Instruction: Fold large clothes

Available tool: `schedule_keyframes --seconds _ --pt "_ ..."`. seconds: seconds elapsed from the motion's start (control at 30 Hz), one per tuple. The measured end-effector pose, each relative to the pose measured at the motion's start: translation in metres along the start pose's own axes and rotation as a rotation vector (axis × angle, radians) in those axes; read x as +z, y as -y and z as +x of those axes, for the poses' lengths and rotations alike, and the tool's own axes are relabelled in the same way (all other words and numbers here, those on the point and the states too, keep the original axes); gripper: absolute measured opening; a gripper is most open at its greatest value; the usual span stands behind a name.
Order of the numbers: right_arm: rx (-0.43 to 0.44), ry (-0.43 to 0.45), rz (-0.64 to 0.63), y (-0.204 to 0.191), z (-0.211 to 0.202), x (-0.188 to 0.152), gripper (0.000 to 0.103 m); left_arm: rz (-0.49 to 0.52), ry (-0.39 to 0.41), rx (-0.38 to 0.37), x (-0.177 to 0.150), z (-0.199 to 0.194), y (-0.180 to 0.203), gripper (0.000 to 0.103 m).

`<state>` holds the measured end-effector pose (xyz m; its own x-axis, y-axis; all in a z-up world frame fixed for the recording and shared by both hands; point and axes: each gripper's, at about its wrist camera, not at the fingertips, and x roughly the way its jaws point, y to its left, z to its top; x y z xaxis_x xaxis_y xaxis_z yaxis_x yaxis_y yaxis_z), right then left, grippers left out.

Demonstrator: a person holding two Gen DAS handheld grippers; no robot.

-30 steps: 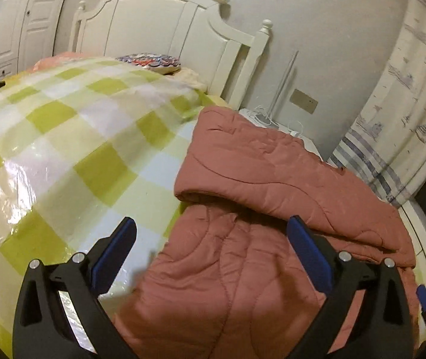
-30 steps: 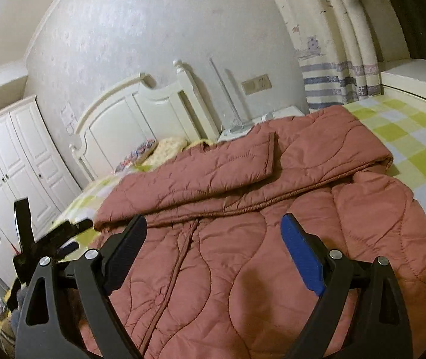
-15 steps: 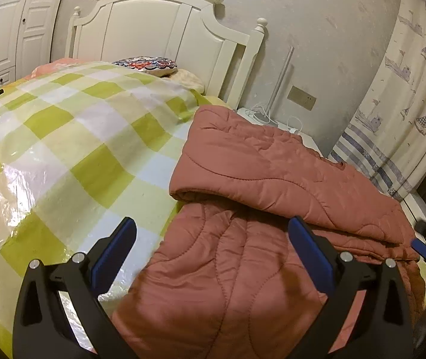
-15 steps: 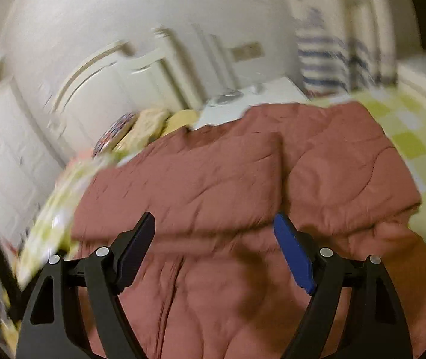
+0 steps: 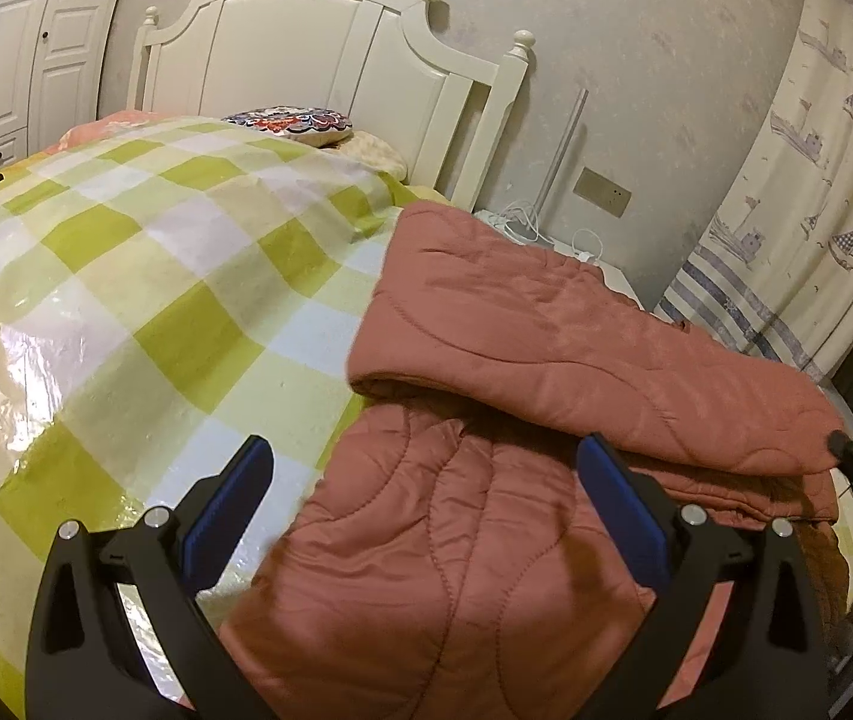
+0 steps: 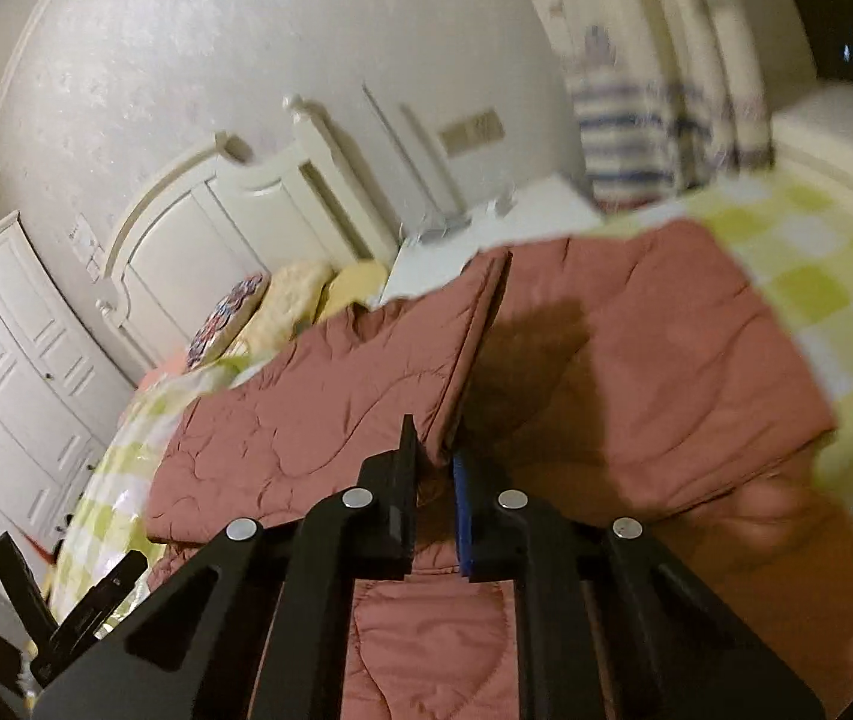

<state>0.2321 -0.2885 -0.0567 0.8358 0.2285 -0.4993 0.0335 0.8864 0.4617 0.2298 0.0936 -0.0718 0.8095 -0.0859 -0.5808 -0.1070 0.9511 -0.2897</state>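
A large dusty-pink quilted jacket (image 5: 546, 348) lies on the bed, one sleeve folded across its body. My left gripper (image 5: 425, 450) hangs open just above the jacket's lower part, nothing between its blue pads. In the right wrist view the jacket (image 6: 318, 396) fills the middle, and my right gripper (image 6: 433, 450) is shut on the near corner of the folded sleeve, with pink fabric pinched between its fingers. That corner is lifted slightly off the layer beneath. The left gripper's black fingers (image 6: 84, 600) show at the lower left.
A yellow-green checked glossy cover (image 5: 126, 312) spreads over the bed. A white headboard (image 5: 318, 54) and a patterned cushion (image 5: 288, 123) stand at the far end. A white bedside table with cables (image 5: 546, 234) and a curtain (image 5: 816, 180) are on the right. White wardrobes (image 6: 0, 372) stand at the left.
My right gripper moved over the jacket to the folded sleeve's corner and went from wide open to shut on it. The left gripper stayed put and open.
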Motion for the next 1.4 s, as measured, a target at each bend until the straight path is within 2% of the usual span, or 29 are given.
schedule_keyframes --seconds 0.07,0.13,0.2,0.27,0.33,0.37,0.4,0.47,0.57,0.63,0.7,0.77,0.83,1.0,1.1,1.13,1.17,1.23,1.27,1.33,1.4 --pt "-0.044 -0.016 0.002 0.005 -0.001 -0.003 0.012 -0.003 0.0 -0.001 0.0 0.0 0.0 0.101" --pt "-0.101 -0.129 -0.016 0.017 0.022 -0.015 0.014 -0.006 -0.001 -0.002 0.0 0.001 -0.002 0.101" --pt "-0.101 -0.199 -0.021 0.024 0.039 -0.024 0.021 -0.009 -0.002 -0.003 -0.001 0.001 -0.002 0.101" --pt "-0.104 -0.176 -0.032 0.019 0.031 -0.02 0.035 -0.014 0.001 -0.006 -0.001 0.001 -0.003 0.101" --pt "-0.144 -0.104 -0.071 0.007 0.014 -0.014 0.068 -0.017 -0.001 -0.008 -0.001 0.001 -0.003 0.101" --pt "-0.156 -0.049 -0.098 0.0 0.003 -0.012 0.07 -0.018 -0.004 -0.009 -0.001 0.002 -0.003 0.101" --pt "-0.163 0.012 -0.148 -0.012 -0.008 -0.009 0.07 -0.019 -0.005 -0.01 -0.001 0.002 -0.003 0.101" --pt "-0.164 0.031 -0.261 -0.035 -0.012 -0.008 0.069 -0.017 -0.005 -0.008 -0.001 0.002 -0.003 0.101" --pt "-0.163 0.001 -0.433 -0.072 0.006 -0.015 0.064 -0.018 -0.003 -0.008 -0.002 0.001 -0.003 0.101" --pt "-0.178 -0.048 -0.483 -0.081 0.029 -0.02 0.064 -0.023 -0.002 -0.008 -0.002 0.001 -0.003 0.101" --pt "-0.234 -0.131 -0.478 -0.077 0.057 -0.028 0.064 -0.029 -0.005 -0.01 -0.001 0.002 -0.004 0.101" --pt "-0.24 -0.195 -0.442 -0.064 0.078 -0.036 0.064 -0.024 -0.046 -0.005 0.002 0.003 -0.003 0.1" --pt "-0.227 -0.19 -0.424 -0.062 0.078 -0.036 0.064 -0.013 -0.073 -0.05 0.011 -0.001 0.003 0.1" --pt "-0.228 -0.19 -0.433 -0.062 0.08 -0.04 0.065 0.073 -0.042 -0.153 0.052 0.003 0.044 0.101" --pt "-0.219 -0.191 -0.423 -0.062 0.081 -0.04 0.065 0.118 -0.158 -0.157 0.056 0.051 0.067 0.101" --pt "-0.217 -0.191 -0.42 -0.063 0.081 -0.04 0.065 0.126 -0.248 -0.139 0.048 0.079 0.069 0.101" --pt "-0.209 -0.191 -0.42 -0.063 0.081 -0.04 0.065 0.137 -0.287 -0.117 0.041 0.095 0.069 0.1" --pt "-0.204 -0.19 -0.422 -0.063 0.08 -0.04 0.065 0.214 -0.255 -0.077 0.035 0.096 0.078 0.101" --pt "-0.207 -0.189 -0.423 -0.062 0.08 -0.04 0.065 0.216 -0.263 -0.08 0.038 0.093 0.081 0.101" --pt "-0.203 -0.19 -0.418 -0.062 0.081 -0.04 0.065 0.151 -0.257 -0.181 0.054 0.083 0.08 0.101" --pt "-0.194 -0.192 -0.409 -0.06 0.081 -0.039 0.065 0.116 -0.226 -0.213 0.074 0.078 0.08 0.101"
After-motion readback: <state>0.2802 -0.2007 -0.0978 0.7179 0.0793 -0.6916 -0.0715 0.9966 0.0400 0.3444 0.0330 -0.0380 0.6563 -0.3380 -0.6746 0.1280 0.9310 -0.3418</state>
